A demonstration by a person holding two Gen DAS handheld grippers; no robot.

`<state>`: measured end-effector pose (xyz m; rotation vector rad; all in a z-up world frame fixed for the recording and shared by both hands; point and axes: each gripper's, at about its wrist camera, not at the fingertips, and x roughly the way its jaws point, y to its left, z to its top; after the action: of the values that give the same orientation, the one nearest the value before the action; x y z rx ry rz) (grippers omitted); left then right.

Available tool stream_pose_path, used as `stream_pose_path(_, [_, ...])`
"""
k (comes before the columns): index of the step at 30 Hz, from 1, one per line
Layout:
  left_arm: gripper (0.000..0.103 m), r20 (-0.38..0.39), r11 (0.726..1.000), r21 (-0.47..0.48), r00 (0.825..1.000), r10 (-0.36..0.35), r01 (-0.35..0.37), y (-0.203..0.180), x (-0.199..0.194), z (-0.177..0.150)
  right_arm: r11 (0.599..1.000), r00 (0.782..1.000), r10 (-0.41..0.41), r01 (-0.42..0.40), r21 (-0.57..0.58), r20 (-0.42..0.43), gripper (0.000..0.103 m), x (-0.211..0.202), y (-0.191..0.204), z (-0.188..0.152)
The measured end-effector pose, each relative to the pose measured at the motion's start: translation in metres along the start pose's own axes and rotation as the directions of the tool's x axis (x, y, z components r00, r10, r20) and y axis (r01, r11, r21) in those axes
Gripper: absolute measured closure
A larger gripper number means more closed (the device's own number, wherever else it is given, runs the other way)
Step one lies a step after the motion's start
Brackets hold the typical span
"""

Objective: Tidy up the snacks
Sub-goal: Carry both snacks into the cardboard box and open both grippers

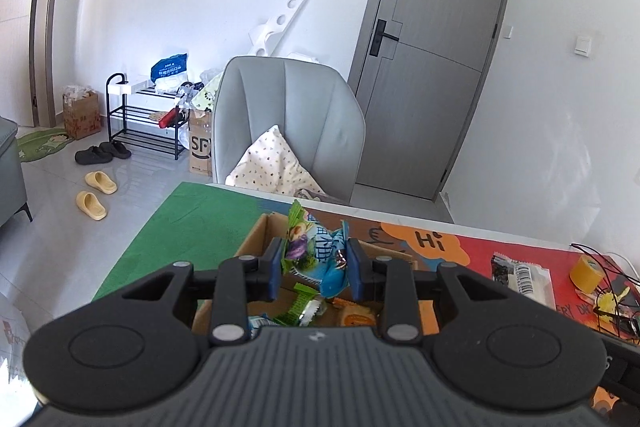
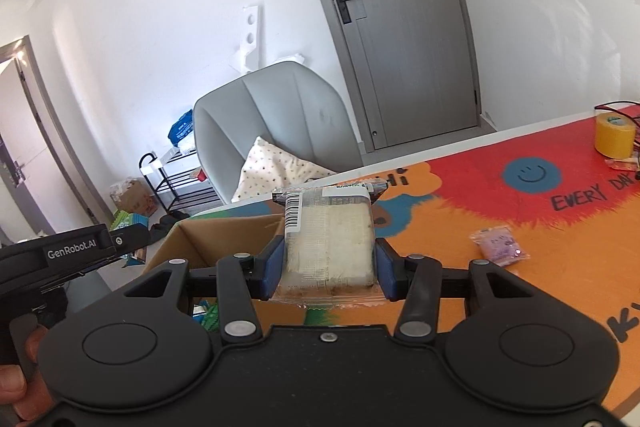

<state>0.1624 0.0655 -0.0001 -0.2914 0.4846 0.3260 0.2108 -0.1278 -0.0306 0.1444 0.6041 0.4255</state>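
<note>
Left wrist view: the left gripper [image 1: 316,267] has its jaws pinched nearly shut on a blue and green snack bag [image 1: 318,253]. The bag is crumpled and sticks up between the two blue pads. It hangs over an open cardboard box [image 1: 256,239] on the bench [image 1: 476,243]. More snack packs [image 1: 308,309] lie inside the box, green ones and an orange one. Off to the right on the colourful mat sits a black and white pack [image 1: 520,273]. Past it, at the far right, stands a yellow tape roll [image 1: 588,273] with some black wires. Behind the bench is a grey chair [image 1: 288,123] with a dotted pillow [image 1: 272,163] on its seat.

Right wrist view: the right gripper [image 2: 330,267] has its jaws partly open, pressing on both sides of a clear wrapped cake [image 2: 330,239]. The cake is pale, with a barcode sticker on its far left corner. It is held up just to the right of the cardboard box [image 2: 208,235]. A small purple snack pack [image 2: 500,247] lies on the mat to the right, apart from the gripper. The yellow tape roll [image 2: 614,135] stands far off on the right. At the left edge the other gripper's black body pokes in, with a hand [image 2: 20,383] below it.
</note>
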Motion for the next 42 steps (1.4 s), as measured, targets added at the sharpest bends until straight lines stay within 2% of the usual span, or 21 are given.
stream_pose_path(16, [0.070, -0.095, 0.999, -0.051, 0.995, -0.008, 0.003, 0.025, 0.049, 0.006, 0.998, 0.998, 0.012, -0.015, -0.058, -0.054, 0.056, 0.037, 0.033, 0.009])
stream_pose_path(24, [0.044, -0.089, 0.998, -0.067, 0.996, -0.003, -0.003, 0.034, 0.052, 0.008, 0.997, 0.997, 0.010, -0.016, -0.078, -0.080, 0.056, 0.048, 0.041, 0.007])
stream_pose_path(32, [0.041, -0.070, 0.995, -0.093, 0.997, 0.022, -0.028, 0.050, 0.041, 0.015, 0.994, 0.994, 0.033, -0.043, -0.097, -0.103, 0.056, 0.055, 0.058, 0.004])
stream_pose_path(34, [0.039, -0.067, 0.994, -0.100, 0.997, 0.025, -0.032, 0.055, 0.038, 0.015, 0.993, 0.993, 0.045, -0.056, -0.101, -0.108, 0.056, 0.056, 0.063, 0.003])
stream_pose_path(36, [0.032, -0.065, 0.994, -0.103, 0.997, 0.032, -0.039, 0.058, 0.035, 0.015, 0.992, 0.992, 0.058, -0.070, -0.102, -0.113, 0.056, 0.059, 0.069, 0.003])
stream_pose_path(42, [0.028, -0.053, 0.993, -0.106, 0.997, 0.050, -0.055, 0.072, 0.026, 0.017, 0.991, 0.988, 0.093, -0.104, -0.084, -0.124, 0.055, 0.067, 0.082, 0.005])
